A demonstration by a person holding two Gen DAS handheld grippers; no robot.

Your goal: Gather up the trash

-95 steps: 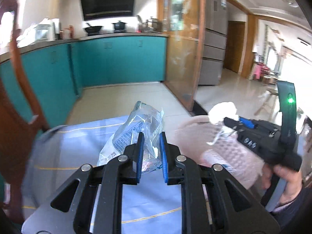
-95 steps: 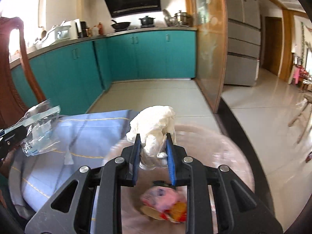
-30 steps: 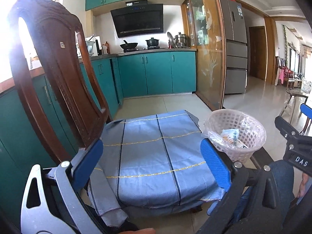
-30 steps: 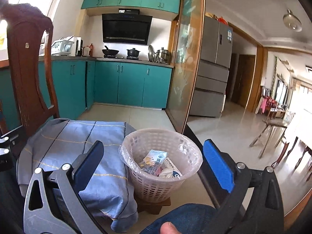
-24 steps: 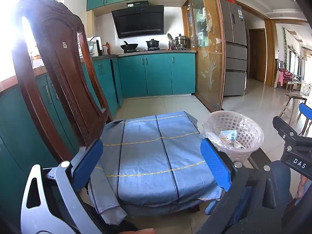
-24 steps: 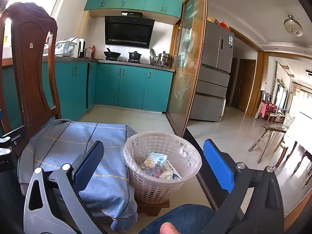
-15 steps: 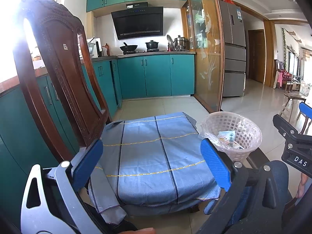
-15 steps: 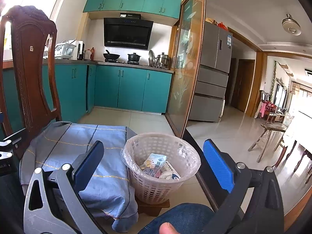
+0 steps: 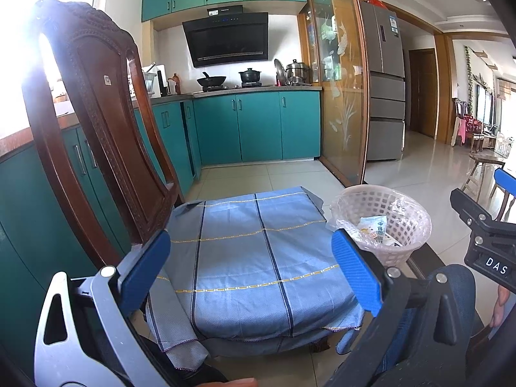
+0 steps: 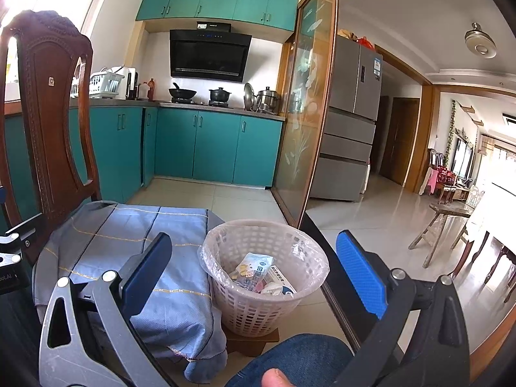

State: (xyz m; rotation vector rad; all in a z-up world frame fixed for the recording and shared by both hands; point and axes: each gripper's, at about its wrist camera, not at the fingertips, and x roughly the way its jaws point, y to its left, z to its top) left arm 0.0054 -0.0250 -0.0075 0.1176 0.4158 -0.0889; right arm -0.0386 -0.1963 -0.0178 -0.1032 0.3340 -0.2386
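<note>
A pale plastic waste basket with a clear liner stands on a low wooden stand beside a blue-clothed chair seat. Wrappers and a crumpled tissue lie inside it. In the left wrist view the same basket sits at the right of the seat cloth, which carries nothing. My left gripper is wide open, pulled back above the seat. My right gripper is wide open too, held back over the basket with nothing between its fingers.
A carved wooden chair back rises at the left. Teal kitchen cabinets line the far wall, with a glass partition and a fridge at the right. A person's denim knee is below. Tiled floor surrounds the chair.
Earlier each gripper was shut on a piece of trash over the basket; now both are open, empty and drawn back, and the trash lies in the basket. Little moved in the last second.
</note>
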